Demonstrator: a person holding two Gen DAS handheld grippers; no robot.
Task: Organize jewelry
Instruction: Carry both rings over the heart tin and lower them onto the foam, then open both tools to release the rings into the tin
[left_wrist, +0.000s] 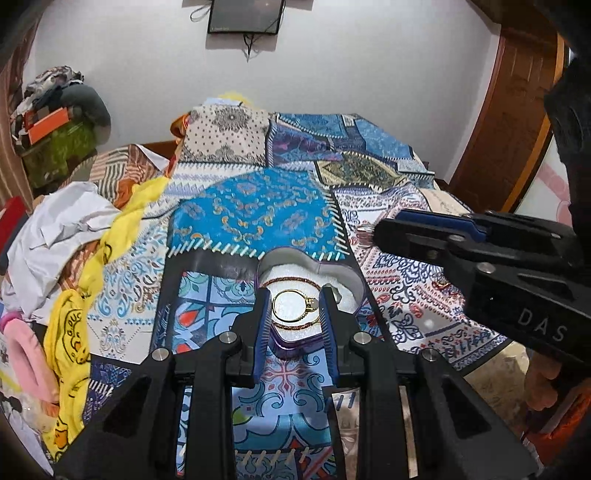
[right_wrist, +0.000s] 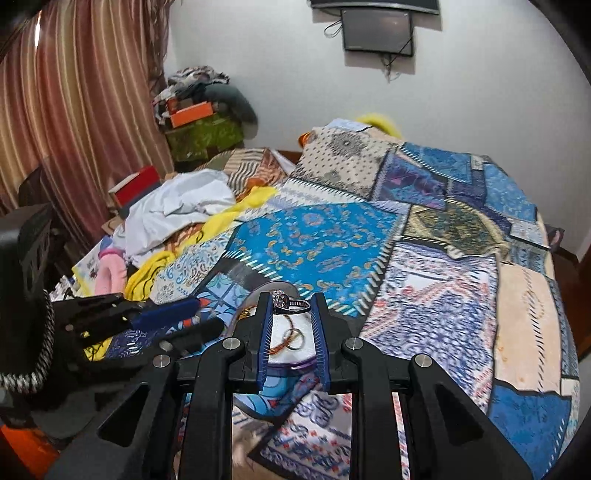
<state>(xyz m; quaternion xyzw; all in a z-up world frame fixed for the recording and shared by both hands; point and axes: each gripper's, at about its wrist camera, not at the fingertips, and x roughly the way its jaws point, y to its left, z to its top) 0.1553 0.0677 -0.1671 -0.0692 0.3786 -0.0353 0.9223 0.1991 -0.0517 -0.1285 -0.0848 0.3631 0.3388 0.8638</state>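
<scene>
A heart-shaped purple box with white lining lies on the patterned bedspread. A gold ring and a thin reddish bracelet lie inside it. My left gripper stands open just over the box, its fingers either side of the gold ring. My right gripper is shut on a silver ring with a stone cluster and holds it above the box. The right gripper also shows in the left wrist view, to the right of the box, with the ring at its tips.
The bed is covered by a blue patchwork spread. A heap of clothes, white, yellow and pink, lies along the left side. Pillows sit at the far end. A wooden door stands at right.
</scene>
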